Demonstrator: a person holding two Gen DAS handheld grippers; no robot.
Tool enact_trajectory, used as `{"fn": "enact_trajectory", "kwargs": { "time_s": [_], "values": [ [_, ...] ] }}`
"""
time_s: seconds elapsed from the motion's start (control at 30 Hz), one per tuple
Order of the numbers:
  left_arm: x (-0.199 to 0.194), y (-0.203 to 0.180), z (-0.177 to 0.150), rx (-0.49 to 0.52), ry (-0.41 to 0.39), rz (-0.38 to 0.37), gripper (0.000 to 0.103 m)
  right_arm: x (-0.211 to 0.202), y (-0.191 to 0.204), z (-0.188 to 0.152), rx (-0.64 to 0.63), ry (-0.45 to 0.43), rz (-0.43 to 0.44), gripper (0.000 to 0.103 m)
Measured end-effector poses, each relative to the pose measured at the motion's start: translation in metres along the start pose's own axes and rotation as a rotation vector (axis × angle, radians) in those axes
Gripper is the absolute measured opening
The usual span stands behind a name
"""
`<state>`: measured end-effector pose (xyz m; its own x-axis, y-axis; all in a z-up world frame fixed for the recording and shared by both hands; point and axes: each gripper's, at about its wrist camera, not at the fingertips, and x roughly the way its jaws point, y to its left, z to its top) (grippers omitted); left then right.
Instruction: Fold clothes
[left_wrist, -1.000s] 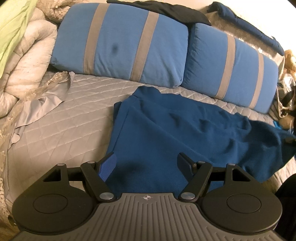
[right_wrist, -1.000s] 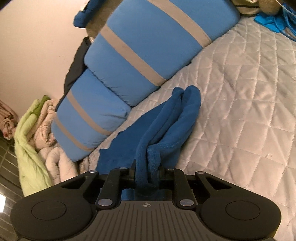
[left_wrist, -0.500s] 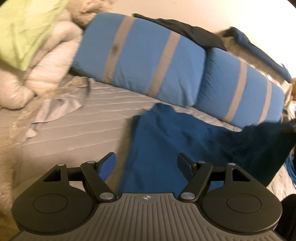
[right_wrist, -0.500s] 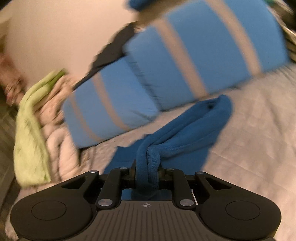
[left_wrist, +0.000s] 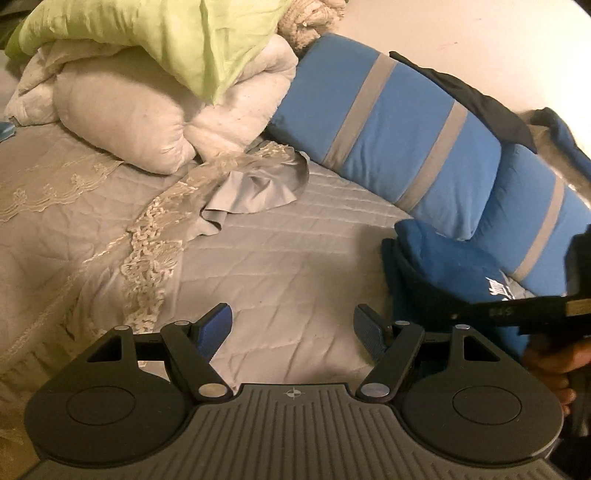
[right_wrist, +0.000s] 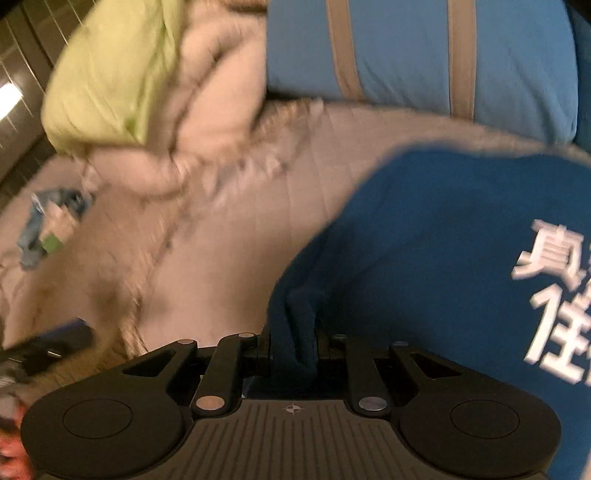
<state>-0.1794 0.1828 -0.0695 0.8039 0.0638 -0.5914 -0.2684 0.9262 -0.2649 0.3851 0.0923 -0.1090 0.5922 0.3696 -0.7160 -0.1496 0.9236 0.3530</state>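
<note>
One thin bunch of blue garment (right_wrist: 424, 236) clenched in right tool (right_wrist: 293, 350); could slip. Left tool (left_wrist: 293, 326) spread, empty over bed (left_wrist: 280, 266).

A quilted grey bed (left_wrist: 288, 266) carries a blue shirt (left_wrist: 443, 269), striped pillows (left_wrist: 391, 129) (two) and bundled bedding (left_wrist: 147, 110).

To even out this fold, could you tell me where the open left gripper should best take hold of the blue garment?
Probably its near left edge, approached from the bare quilt: stacked layers lie exposed there, away from the right gripper.
</note>
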Motion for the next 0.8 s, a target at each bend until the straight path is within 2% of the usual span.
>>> {"fn": "enact_trajectory", "kwargs": {
  "time_s": [0.13,0.17,0.23,0.3,0.33,0.4,0.5,0.6,0.7,0.8],
  "values": [
    [0.007,-0.002,-0.004,0.015,0.024,-0.04,0.072,-0.006,0.007,0.0,-0.015,-0.009,0.016,0.022],
    [0.009,-0.003,-0.005,0.017,0.029,-0.047,0.072,-0.007,0.009,0.001,-0.021,-0.01,0.031,0.027],
    [0.013,-0.009,-0.003,0.013,0.033,-0.073,0.072,-0.01,0.014,0.003,-0.033,-0.012,0.059,0.04],
    [0.011,-0.014,-0.003,0.012,0.033,-0.108,0.072,-0.021,0.016,0.004,-0.028,-0.034,0.145,0.057],
    [0.011,-0.017,-0.002,0.011,0.033,-0.128,0.072,-0.029,0.014,0.005,-0.02,-0.054,0.18,0.062],
    [0.01,-0.022,0.0,0.014,0.028,-0.17,0.072,-0.049,0.007,0.004,0.0,-0.109,0.206,0.082],
    [0.011,-0.029,0.007,0.018,0.023,-0.229,0.072,-0.08,-0.014,0.002,0.02,-0.196,0.141,0.096],
    [0.018,-0.04,0.018,0.034,0.026,-0.265,0.072,-0.106,-0.047,-0.003,0.061,-0.242,0.017,0.1],
    [0.03,-0.06,0.032,0.098,0.042,-0.278,0.072,-0.12,-0.079,-0.015,0.113,-0.253,-0.086,0.102],
    [0.054,-0.08,0.044,0.168,0.112,-0.268,0.072,-0.122,-0.104,-0.031,0.165,-0.244,-0.155,0.103]
  ]
}}
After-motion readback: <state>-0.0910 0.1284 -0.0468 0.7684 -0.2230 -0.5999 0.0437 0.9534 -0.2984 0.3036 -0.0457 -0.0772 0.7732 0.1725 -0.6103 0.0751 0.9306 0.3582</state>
